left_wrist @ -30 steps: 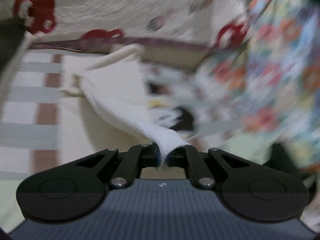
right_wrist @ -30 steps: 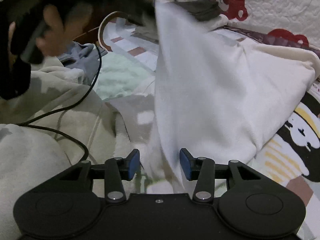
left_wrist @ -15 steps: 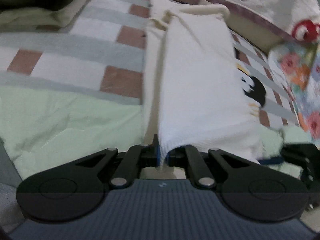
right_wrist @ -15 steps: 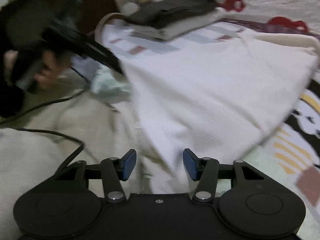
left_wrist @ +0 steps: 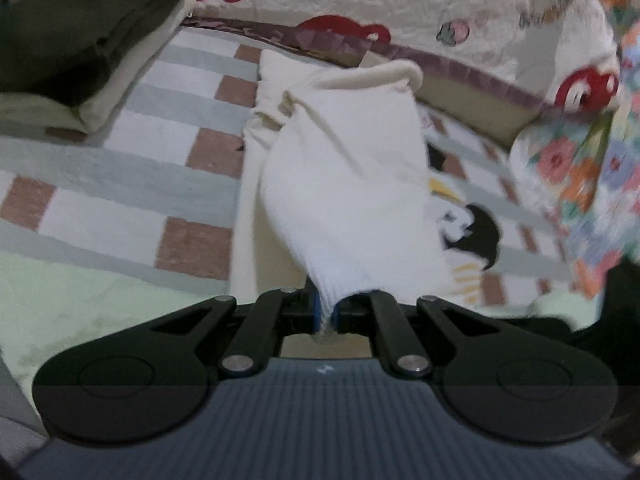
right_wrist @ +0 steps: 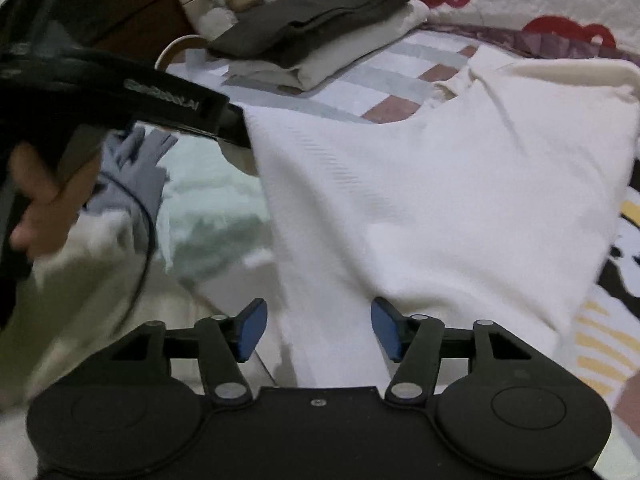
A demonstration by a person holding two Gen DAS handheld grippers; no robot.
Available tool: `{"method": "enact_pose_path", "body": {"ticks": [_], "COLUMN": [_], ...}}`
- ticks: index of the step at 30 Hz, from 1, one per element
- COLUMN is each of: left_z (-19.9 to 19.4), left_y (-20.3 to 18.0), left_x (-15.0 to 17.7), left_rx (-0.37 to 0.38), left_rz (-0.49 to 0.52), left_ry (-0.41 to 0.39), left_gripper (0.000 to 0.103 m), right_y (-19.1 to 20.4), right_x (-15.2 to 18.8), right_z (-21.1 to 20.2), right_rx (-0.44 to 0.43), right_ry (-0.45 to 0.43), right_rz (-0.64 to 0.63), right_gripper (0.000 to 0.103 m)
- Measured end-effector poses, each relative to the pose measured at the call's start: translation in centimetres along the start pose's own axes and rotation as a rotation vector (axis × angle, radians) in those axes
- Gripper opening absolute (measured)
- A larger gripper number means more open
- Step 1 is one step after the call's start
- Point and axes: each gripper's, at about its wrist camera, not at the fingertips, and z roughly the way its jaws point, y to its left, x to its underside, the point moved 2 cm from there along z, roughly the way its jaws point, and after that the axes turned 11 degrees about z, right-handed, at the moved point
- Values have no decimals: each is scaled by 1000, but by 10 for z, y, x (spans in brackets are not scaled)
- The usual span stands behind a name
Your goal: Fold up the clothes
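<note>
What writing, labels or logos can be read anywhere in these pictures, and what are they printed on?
Pale lettering on the black arm of the left claw: there, but too blurred to read for sure.
Grey lettering on the white quilted cover with red bears: too blurred to read.
Small white mark on the grey ribbed body behind the left claw: a logo, no letters.
White knitted garment: no text visible.
</note>
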Motion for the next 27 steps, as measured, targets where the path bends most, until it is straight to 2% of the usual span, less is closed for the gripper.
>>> {"method": "enact_pose_path", "body": {"ticks": [1,5,7,8,12,17,20,23,25,27], "left_z": [-1,-1,-1,-1,0,-10,-12,6,10,11], "left_y": [0,1,2,3,6,8,8,10,12,17], "left_x": [0,5,7,9,18,25,37,62,71,76], "left_rx": [12,5,-1,-7,-35,-23,-21,-27,3,20], "left_rz": [-14,0,10,18,51,102,144,156,142,117], "left_ry": [-5,10,20,24,41,70,130,241,269,282], "left_gripper": [5,5,5,5,5,5,6,5,6,8], "right_y": [7,27,24,20,6,-14,-22,-34,-37,-43], "right_x": [-2,18,33,39,49,47,53,62,68,69], "right_z": [4,28,32,29,6,-35,-54,-49,-41,-41], "right_rx": [33,300,354,352,327,141,123,106,87,30], "right_ry": [4,48,95,112,114,91,88,131,161,174], "right_rz": [-16,-270,-342,-340,-317,-134,-110,-83,-71,-31], "right_gripper": [64,65,64,62,6,5,5,5,5,6]}}
